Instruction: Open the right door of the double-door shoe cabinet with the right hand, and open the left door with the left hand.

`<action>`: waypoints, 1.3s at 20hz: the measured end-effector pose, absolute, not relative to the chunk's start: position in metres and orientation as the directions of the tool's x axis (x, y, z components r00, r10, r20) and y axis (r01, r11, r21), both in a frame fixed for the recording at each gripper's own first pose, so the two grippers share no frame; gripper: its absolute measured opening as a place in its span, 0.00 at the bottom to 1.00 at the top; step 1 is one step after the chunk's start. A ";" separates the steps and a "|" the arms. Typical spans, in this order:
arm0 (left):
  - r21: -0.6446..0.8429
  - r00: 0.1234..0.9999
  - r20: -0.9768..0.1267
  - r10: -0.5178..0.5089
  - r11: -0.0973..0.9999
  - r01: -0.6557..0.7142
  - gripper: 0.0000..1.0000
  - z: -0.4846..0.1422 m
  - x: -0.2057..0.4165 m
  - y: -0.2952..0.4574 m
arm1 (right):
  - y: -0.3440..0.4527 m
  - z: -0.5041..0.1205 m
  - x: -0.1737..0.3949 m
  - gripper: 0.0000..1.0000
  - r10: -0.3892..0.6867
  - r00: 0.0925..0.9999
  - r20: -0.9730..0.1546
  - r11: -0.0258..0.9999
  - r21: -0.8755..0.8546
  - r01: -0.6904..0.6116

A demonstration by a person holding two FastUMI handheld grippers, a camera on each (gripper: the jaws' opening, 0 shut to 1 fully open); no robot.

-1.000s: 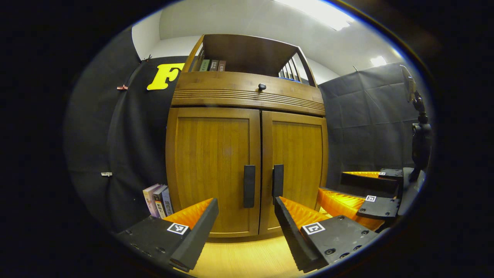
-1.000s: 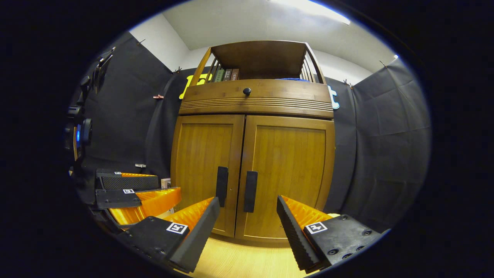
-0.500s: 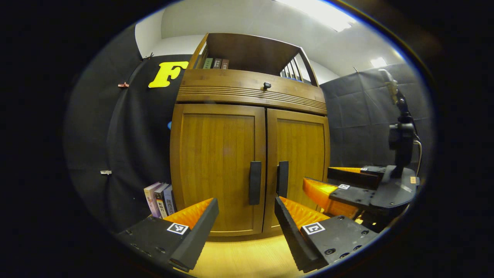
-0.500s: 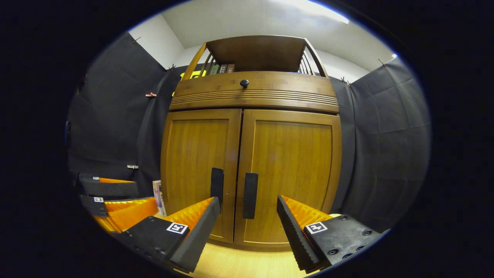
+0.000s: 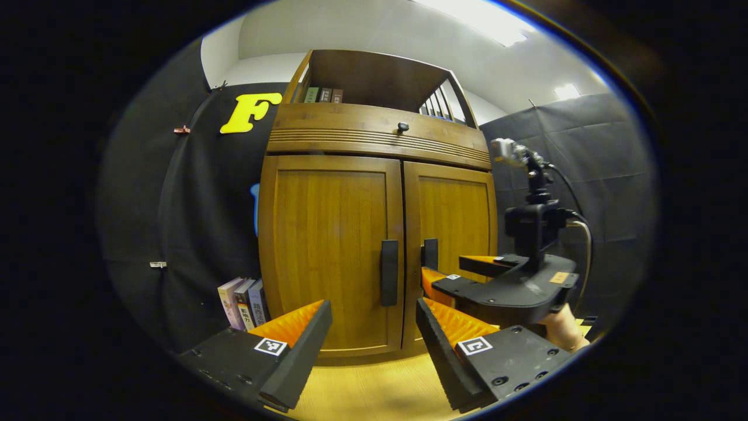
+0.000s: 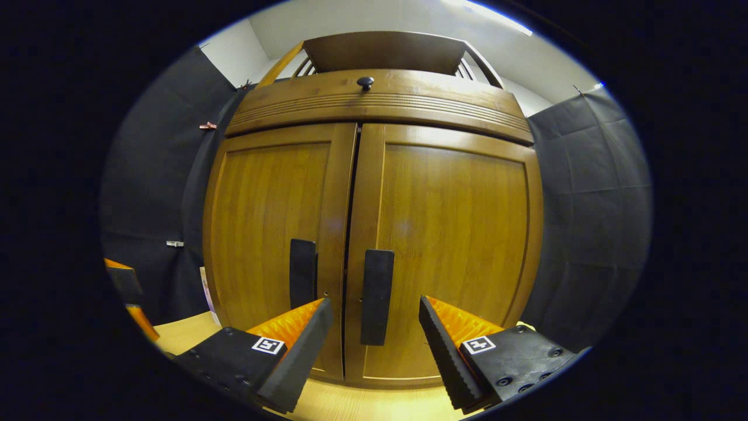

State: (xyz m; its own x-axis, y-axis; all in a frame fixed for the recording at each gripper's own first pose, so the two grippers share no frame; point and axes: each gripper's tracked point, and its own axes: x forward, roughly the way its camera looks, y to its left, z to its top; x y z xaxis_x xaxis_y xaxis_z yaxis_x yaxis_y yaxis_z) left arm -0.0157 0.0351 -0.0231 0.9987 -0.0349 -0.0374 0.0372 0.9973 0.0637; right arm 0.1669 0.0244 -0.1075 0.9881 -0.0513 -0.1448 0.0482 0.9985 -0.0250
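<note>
Shoe cabinet (image 6: 374, 234) stands straight ahead of me, both doors closed. My right gripper (image 6: 374, 339) is spread, framing the right door handle (image 6: 376, 295); left gripper (image 5: 373, 345) spread too, farther back. I could snag the left handle (image 6: 302, 272), set just beside it.

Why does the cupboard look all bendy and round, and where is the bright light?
Right gripper view: the fisheye lens bows the shoe cabinet, so its doors bulge; everything looks sharp. Left gripper view: the same curving, milder; the ceiling light glares white at the top, and the wood floor shines below.
</note>
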 end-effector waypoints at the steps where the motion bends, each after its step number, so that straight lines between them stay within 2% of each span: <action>1: 0.065 0.999 -0.036 -0.034 0.997 0.036 0.90 -0.023 -0.017 0.036 | 0.023 -0.114 0.174 0.95 -0.052 0.986 -0.158 0.999 -0.015 0.050; 6: 0.066 1.000 -0.022 -0.015 0.998 0.016 0.90 -0.029 -0.024 0.048 | 0.024 -0.130 0.205 0.88 -0.045 0.982 -0.186 0.998 0.042 0.054; 8: 0.074 1.000 -0.025 -0.002 0.997 0.004 0.90 -0.030 -0.024 0.054 | 0.022 -0.136 0.216 0.80 -0.073 0.979 -0.190 0.997 0.025 0.079; 9: 0.074 1.000 -0.020 0.007 0.997 -0.005 0.88 -0.028 -0.023 0.059 | 0.019 -0.138 0.223 0.71 -0.083 0.980 -0.183 0.996 0.009 0.086; 10: 0.068 1.000 -0.018 0.014 0.998 -0.013 0.90 -0.029 -0.021 0.063 | 0.023 -0.139 0.226 0.71 -0.065 0.982 -0.180 0.998 0.005 0.067; 11: 0.056 1.000 -0.020 0.019 0.998 -0.018 0.88 -0.030 -0.019 0.066 | 0.022 -0.139 0.221 0.59 -0.074 0.983 -0.171 0.997 -0.007 0.073; 13: 0.022 0.999 -0.028 0.030 0.999 -0.029 0.90 -0.037 -0.016 0.069 | 0.022 -0.138 0.221 0.38 -0.057 0.985 -0.162 0.998 -0.034 0.052; 14: 0.009 0.999 -0.035 0.033 0.999 -0.033 0.90 -0.038 -0.014 0.070 | 0.021 -0.139 0.222 0.39 -0.049 0.985 -0.165 0.998 -0.035 0.044; 15: 0.001 0.998 -0.044 0.033 0.999 -0.033 0.90 -0.041 -0.013 0.072 | 0.021 -0.139 0.223 0.33 -0.040 0.984 -0.172 0.999 -0.023 0.037; 16: -0.004 0.999 -0.048 0.020 1.000 -0.020 0.88 -0.043 -0.012 0.071 | 0.021 -0.138 0.222 0.33 -0.034 0.985 -0.172 0.999 -0.019 0.031; 19: -0.036 0.999 -0.051 -0.019 0.999 0.017 0.92 -0.043 -0.013 0.071 | 0.022 -0.139 0.218 0.19 -0.017 0.983 -0.184 1.000 -0.027 0.012; 20: -0.037 0.999 -0.052 -0.017 0.999 0.015 0.90 -0.043 -0.014 0.072 | 0.023 -0.139 0.214 0.29 -0.005 0.982 -0.191 0.999 -0.032 -0.001; 21: -0.030 0.999 -0.051 -0.008 1.000 0.006 0.90 -0.040 -0.016 0.073 | 0.024 -0.134 0.213 0.24 0.009 0.981 -0.192 1.000 -0.026 -0.014; 26: -0.003 0.999 -0.032 0.032 0.999 -0.032 0.90 -0.034 -0.030 0.061 | 0.023 -0.112 0.175 0.24 0.090 0.976 -0.199 0.996 0.009 -0.090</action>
State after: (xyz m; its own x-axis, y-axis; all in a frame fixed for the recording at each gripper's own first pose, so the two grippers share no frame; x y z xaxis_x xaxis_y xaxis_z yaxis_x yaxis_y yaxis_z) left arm -0.0296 0.0609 -0.0343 0.9990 0.0316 -0.0318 -0.0317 0.9995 -0.0026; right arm 0.1753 0.0228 -0.1123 0.9759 0.0896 -0.1990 -0.0897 0.9959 0.0088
